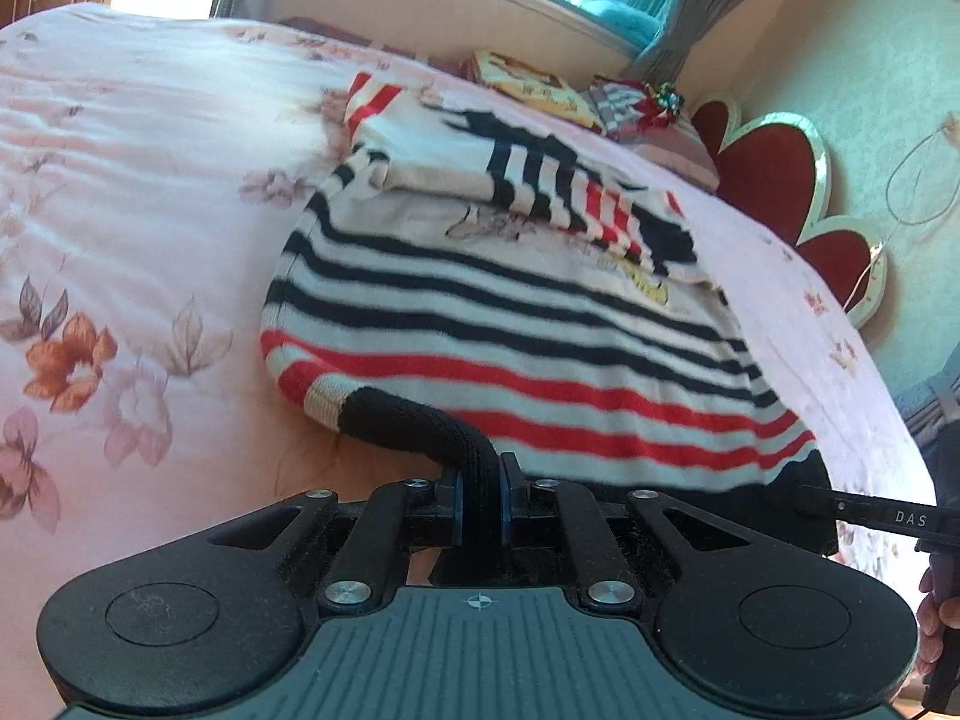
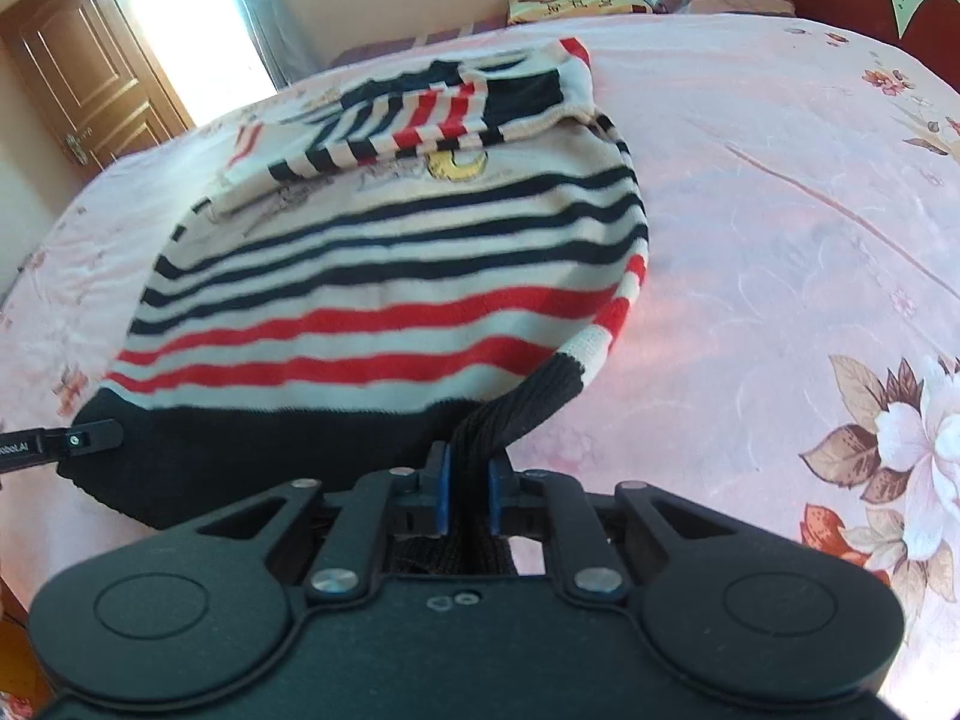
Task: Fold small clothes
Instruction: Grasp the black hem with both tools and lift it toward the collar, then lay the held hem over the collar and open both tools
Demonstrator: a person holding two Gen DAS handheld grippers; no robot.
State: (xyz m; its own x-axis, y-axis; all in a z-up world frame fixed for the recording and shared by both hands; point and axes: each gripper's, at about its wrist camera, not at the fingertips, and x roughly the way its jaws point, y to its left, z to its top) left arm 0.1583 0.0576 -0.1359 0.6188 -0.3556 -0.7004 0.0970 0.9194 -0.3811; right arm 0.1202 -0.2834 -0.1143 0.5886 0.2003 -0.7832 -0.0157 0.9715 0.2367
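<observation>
Left wrist view: left gripper and right gripper, jaws clamped on the sweater's black hem corners; its collar lies beyond, up the bed.

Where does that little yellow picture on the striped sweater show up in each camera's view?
Left wrist view: the yellow picture sits right of centre, below the folded sleeve.
Right wrist view: yellow picture upper centre, under that sleeve.
Shared landmark: the sweater's black hem.
</observation>
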